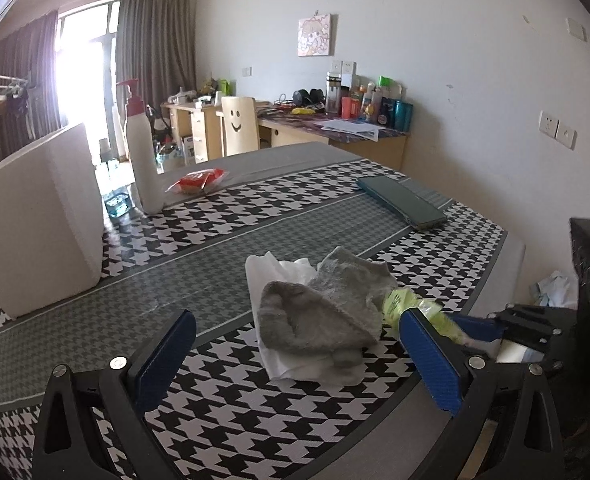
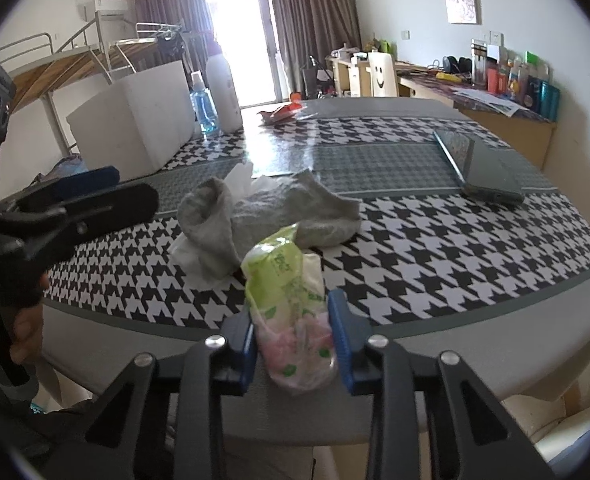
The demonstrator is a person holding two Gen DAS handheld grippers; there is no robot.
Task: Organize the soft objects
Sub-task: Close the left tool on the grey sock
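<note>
Clamped in my right gripper (image 2: 294,344), fingers grasping it: 1 tissue pack (image 2: 291,312). Left gripper (image 1: 295,356) hangs released. Grey sock (image 1: 327,308) and white tissue (image 1: 295,364) remain unsorted on the bench (image 1: 255,420).

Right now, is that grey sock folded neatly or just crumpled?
Crumpled. The grey sock lies bunched, cuff gaping, on white tissue, not flat.

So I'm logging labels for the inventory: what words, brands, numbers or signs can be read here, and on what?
Green tissue pack in the right tongs: printed characters, too blurred to read.
Bottles and cans on the desk: labels too small to read.
Red snack packet: print unreadable.
Chair back: a smiley face, no words.
Wall picture: cartoon drawing, no legible text.
Nothing reads clearly.
</note>
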